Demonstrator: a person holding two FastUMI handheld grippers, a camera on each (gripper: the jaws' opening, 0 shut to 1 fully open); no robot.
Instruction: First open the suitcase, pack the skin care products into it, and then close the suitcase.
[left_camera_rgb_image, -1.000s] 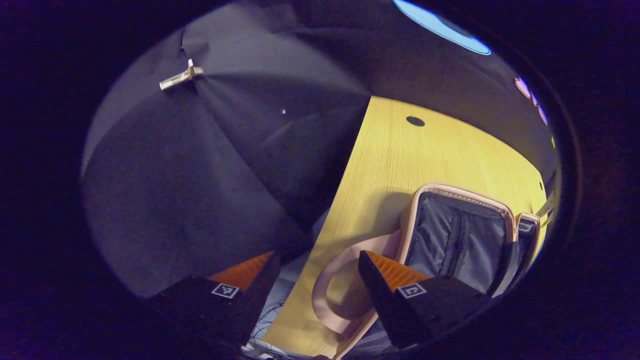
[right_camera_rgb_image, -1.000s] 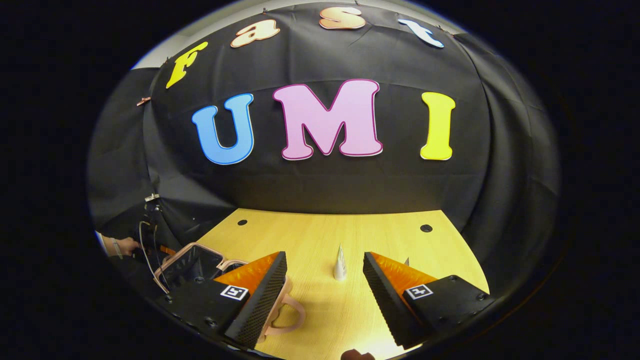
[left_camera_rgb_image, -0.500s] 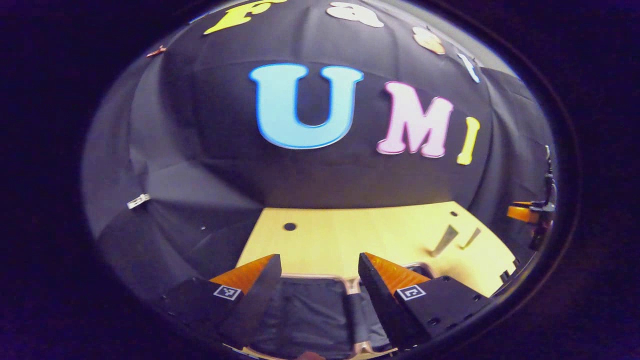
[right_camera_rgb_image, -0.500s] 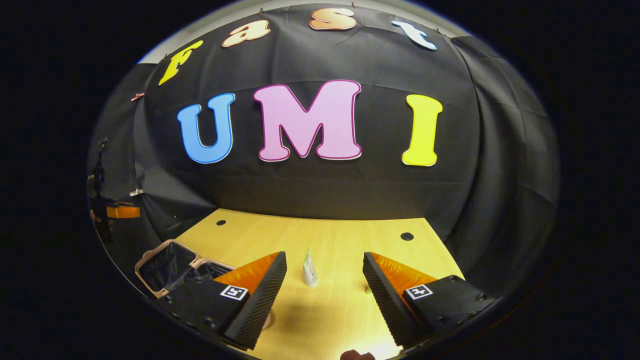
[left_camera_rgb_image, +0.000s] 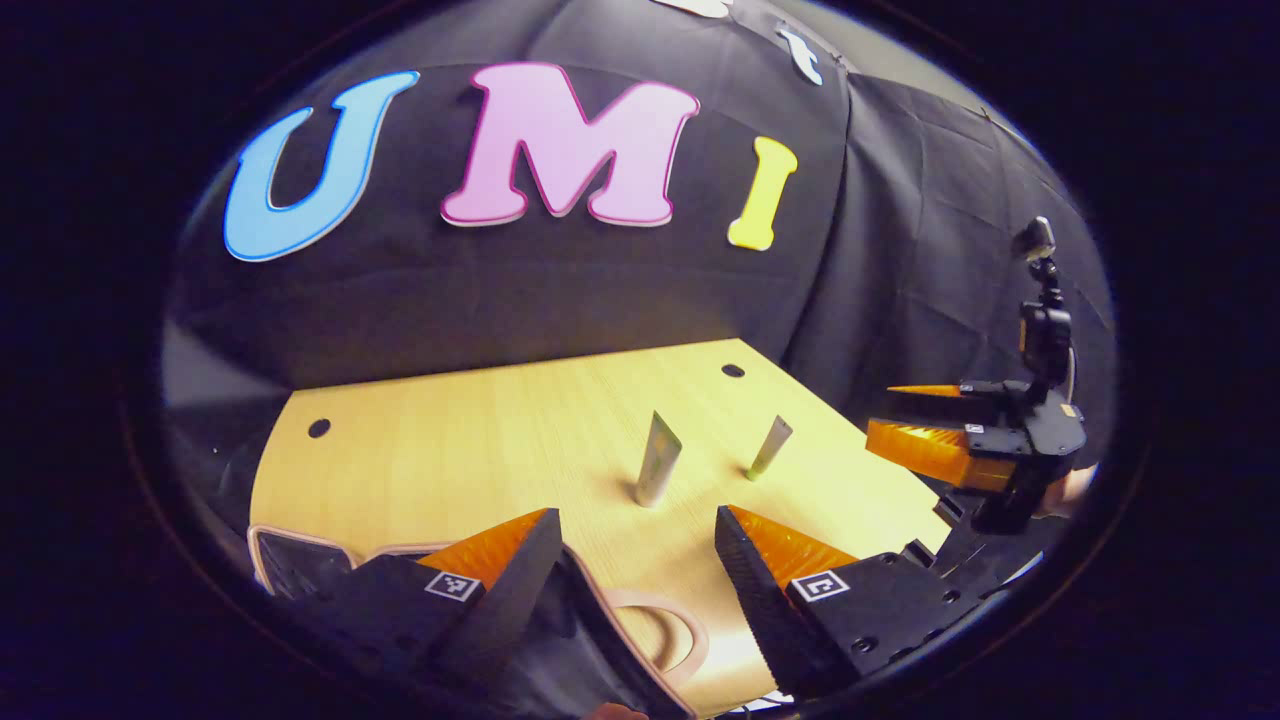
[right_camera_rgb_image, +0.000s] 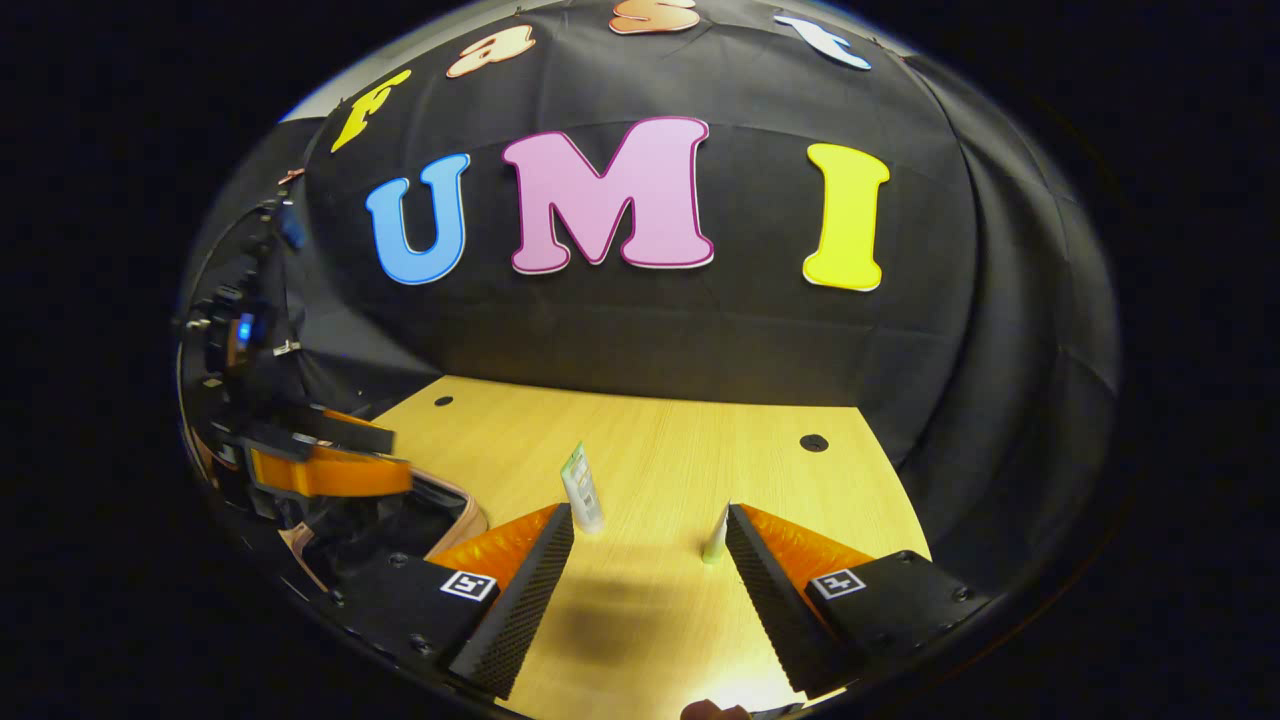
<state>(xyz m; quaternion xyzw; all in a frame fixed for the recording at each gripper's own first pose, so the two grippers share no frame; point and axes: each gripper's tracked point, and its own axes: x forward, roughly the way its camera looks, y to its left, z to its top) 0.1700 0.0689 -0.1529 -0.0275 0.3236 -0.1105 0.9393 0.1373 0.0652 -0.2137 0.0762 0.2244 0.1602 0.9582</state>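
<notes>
Suitcase (left_camera_rgb_image: 300, 565) lies open at the table's (left_camera_rgb_image: 480, 440) left end, dark lining up, its pale handle loop (left_camera_rgb_image: 665, 640) resting on the wood.

Two skin care tubes stand on their caps on the bare tabletop, well apart from the case. In the right gripper view the larger tube (right_camera_rgb_image: 582, 490) stands just off the inner finger and the slim tube (right_camera_rgb_image: 716, 535) just off the other, both slightly ahead of the tips. Long axes near vertical, each leaning a little.

Right gripper (right_camera_rgb_image: 650, 580): fingers spread wide, nothing between them, held low over the table, pointing at the gap between the tubes.

Left gripper (left_camera_rgb_image: 630, 570): also wide open and empty, over the suitcase's near corner. In its view the larger tube (left_camera_rgb_image: 657, 470) and slim tube (left_camera_rgb_image: 768, 447) sit farther ahead and to its right, with the right gripper (left_camera_rgb_image: 925, 420) beyond them.

Judgement: the right hand is the nearer one. Packing looks not yet begun. A pinch across a tube's standing body, either one, seems the natural next reach; a small sideways shift would centre it.

Risk: a finger brushing either tube could topple it.
</notes>
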